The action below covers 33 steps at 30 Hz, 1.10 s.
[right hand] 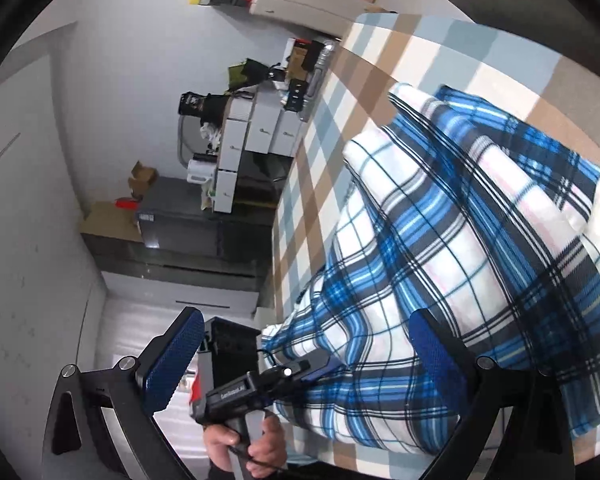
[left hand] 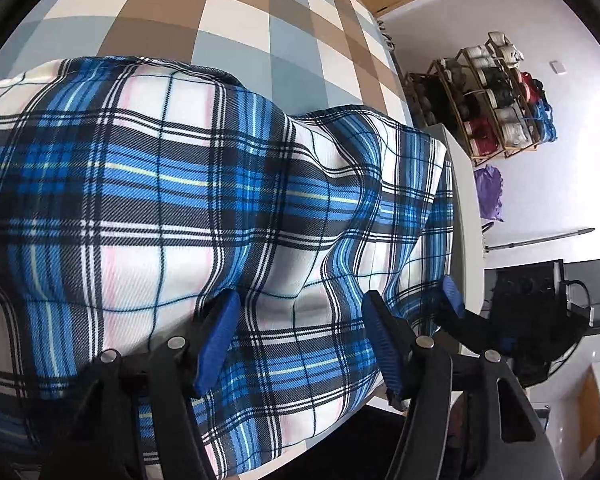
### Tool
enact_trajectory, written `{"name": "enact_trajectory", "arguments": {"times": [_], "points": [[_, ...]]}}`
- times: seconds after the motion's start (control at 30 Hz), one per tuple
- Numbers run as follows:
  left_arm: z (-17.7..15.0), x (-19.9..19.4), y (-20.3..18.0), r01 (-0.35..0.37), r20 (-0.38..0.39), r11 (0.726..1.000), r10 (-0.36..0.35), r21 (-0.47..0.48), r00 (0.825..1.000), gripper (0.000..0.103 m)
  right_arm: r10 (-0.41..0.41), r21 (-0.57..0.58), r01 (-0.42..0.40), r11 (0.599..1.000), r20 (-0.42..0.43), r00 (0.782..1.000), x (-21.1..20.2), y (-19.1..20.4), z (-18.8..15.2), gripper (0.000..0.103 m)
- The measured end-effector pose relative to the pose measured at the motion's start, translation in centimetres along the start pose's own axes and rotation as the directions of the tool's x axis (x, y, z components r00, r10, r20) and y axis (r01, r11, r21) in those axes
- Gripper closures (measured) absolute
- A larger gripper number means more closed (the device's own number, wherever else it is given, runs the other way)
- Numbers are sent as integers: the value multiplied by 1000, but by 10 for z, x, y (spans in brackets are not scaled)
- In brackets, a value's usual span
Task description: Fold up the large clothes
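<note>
One large plaid garment [left hand: 172, 184], blue, white and black, lies rumpled on a table under a checked cloth [left hand: 236, 12] of brown, grey-blue and cream squares, bunched into soft ridges near the table's edge and draping a little over it. The left gripper [left hand: 300, 336] hovers low over the plaid garment with its blue-padded fingers [left hand: 218, 340] spread about halfway; fabric lies under and between them, but the pads do not press on it, so it has hold of nothing. In the right wrist view the right gripper [right hand: 304, 364] has its fingers set wide apart, with only air between them. One blue pad is beside the plaid garment's near edge and the other hangs past the table's side. A person's hand [right hand: 246, 446] grips the handle of the other tool below the plaid garment's hanging hem. Beyond the plaid garment, off the table's far side, a wire rack [left hand: 496, 96] of shoes stands against a pale wall, with a purple bag [left hand: 489, 192] on the floor beside it. On the other side of the plaid garment, past the checked cloth's edge, stacked white boxes [right hand: 252, 140] and a dark cabinet [right hand: 204, 228] crowd the wall, with cardboard cartons [right hand: 112, 216] next to them.
</note>
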<state>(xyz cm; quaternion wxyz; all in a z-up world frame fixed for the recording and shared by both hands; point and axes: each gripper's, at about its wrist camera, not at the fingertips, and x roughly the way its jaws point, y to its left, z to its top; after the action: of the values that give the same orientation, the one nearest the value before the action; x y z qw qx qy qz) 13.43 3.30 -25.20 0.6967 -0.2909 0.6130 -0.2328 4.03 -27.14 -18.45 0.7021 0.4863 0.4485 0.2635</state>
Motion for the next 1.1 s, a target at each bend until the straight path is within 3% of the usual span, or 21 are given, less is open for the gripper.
{"name": "enact_trajectory", "arguments": {"times": [0.13,0.2,0.33,0.43,0.5,0.53,0.67,0.8,0.9,1.0,1.1], "points": [[-7,-11,-10,-49,-1,999,49,-9,999,45,3,-44,-3,999,14,1000,-5,10,-3,0],[-21,-13,-27,-2,-24,1000,3,28,1000,45,18,-34,-17,999,35,999,-12,12,-7,0],[-53,3,-66,92,-76,989,-83,114,994,45,130,-9,-130,991,91,987,-41,12,-29,0],[-65,16,-75,94,-123,982,-74,166,990,45,153,-37,-149,988,159,975,-69,8,-52,0],[-61,35,-64,41,-155,989,-19,143,988,45,121,-28,-118,993,180,976,-80,0,-60,0],[-58,48,-52,42,-169,995,-26,92,985,45,109,-13,-109,994,184,977,-85,-6,-62,0],[-52,42,-25,168,-154,985,-173,-42,973,47,87,88,-106,991,192,977,-97,-33,-65,0],[-57,29,-29,149,-156,988,-152,-27,976,47,126,189,-158,969,169,978,-96,-55,-66,0],[-63,12,-42,171,-113,985,-168,9,979,47,47,201,-72,977,126,991,-85,-56,-63,0],[-62,-21,-44,130,-45,990,-127,63,991,47,-56,207,46,977,43,998,-59,-57,-58,0],[-62,-38,-32,58,11,994,-59,91,998,47,-165,165,161,973,10,986,-41,-55,-50,0]]}}
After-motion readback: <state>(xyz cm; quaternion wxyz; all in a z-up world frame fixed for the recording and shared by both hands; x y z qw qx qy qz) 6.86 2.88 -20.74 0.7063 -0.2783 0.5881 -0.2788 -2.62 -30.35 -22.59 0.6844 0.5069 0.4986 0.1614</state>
